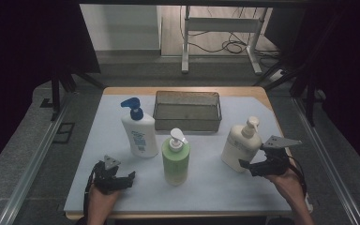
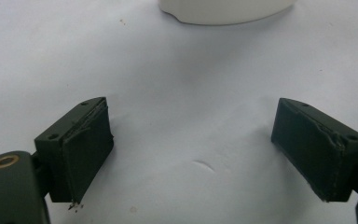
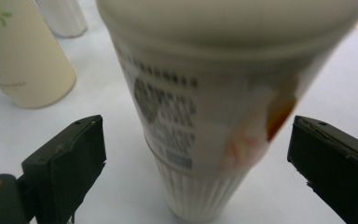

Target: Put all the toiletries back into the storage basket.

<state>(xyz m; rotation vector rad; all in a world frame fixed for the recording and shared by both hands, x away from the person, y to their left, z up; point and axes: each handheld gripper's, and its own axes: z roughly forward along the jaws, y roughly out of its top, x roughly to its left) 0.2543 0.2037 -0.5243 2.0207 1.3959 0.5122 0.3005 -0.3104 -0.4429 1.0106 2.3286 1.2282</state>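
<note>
Jaws of the right gripper [image 1: 244, 164] stand wide astride the cream bottle [image 1: 238, 143] at near right, pads clear of it, ready to clamp; left gripper [image 1: 130, 177] idles open.

Left hand [image 1: 102, 199] enters from the bottom edge of the high view, forearm angled up and slightly right. It carries the left black two-jaw gripper [image 1: 130, 177], grey three-cornered plate on top, body low and roughly level, jaws pointing right. In the left gripper view its black padded fingers [image 2: 81, 151] stand wide apart, nothing between them.

Right hand [image 1: 288, 185] comes in from the lower right, wrist bent inward. The right black two-jaw gripper [image 1: 243, 165], also with a grey plate, points left. In the right gripper view its fingers [image 3: 67, 163] are spread wide, pads pressing on nothing.
</note>
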